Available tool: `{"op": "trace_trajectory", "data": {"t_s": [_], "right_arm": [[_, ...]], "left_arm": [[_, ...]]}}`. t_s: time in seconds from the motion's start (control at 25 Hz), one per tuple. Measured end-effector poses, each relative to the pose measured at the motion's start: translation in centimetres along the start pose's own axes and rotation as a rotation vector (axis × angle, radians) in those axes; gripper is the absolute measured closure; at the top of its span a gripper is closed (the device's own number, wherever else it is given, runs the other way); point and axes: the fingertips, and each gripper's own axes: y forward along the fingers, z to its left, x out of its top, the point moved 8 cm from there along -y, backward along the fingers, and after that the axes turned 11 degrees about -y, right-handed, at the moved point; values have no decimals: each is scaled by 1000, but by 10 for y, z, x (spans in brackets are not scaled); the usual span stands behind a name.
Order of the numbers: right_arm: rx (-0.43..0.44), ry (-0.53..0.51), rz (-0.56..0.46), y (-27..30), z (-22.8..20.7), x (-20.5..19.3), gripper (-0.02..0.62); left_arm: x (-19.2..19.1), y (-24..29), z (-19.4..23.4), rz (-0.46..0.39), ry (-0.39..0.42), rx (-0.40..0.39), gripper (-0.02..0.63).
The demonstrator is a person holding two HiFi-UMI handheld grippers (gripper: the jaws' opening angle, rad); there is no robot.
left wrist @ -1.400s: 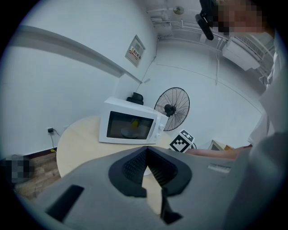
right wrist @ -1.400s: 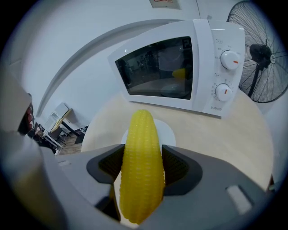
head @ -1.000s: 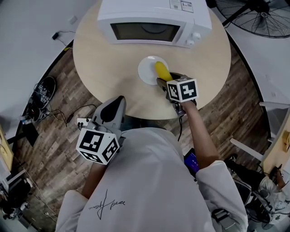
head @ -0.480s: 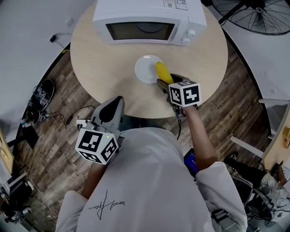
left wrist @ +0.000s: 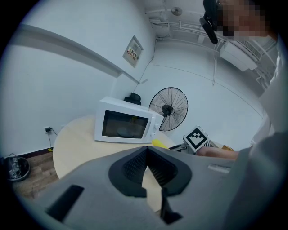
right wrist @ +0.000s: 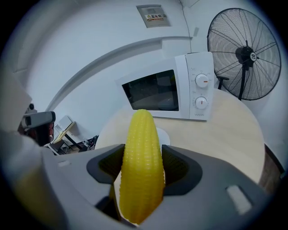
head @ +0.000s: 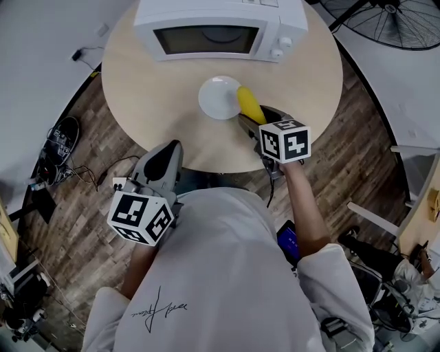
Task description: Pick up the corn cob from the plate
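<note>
The yellow corn cob (head: 249, 104) is held up over the right rim of the small white plate (head: 217, 97) on the round wooden table (head: 151, 89). My right gripper (head: 253, 117) is shut on it. In the right gripper view the corn cob (right wrist: 141, 170) stands between the two dark pads and points away toward the plate (right wrist: 164, 134). My left gripper (head: 167, 154) hangs at the table's near edge, left of the plate, holding nothing. In the left gripper view its gripper (left wrist: 147, 151) has the jaw tips together.
A white microwave (head: 218, 27) with its door shut stands at the table's far side, behind the plate. A floor fan (head: 392, 20) stands off the table to the far right. Cables and a shoe (head: 65, 137) lie on the wooden floor at left.
My right gripper has risen a little with the corn cob, which now sits at the plate's right rim rather than over the plate. The left gripper has stayed in place.
</note>
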Motion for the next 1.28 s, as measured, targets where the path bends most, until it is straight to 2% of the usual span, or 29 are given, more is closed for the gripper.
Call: {"op": "trace_trajectory", "data": {"t_s": [0.48, 1.28], "right_arm": [[3, 18, -58, -27, 1, -1, 327], [-54, 31, -175, -79, 2, -5, 327]], "left_arm": [[-3, 2, -5, 1, 3, 4, 615], [-10, 7, -16, 17, 14, -21, 615]]}}
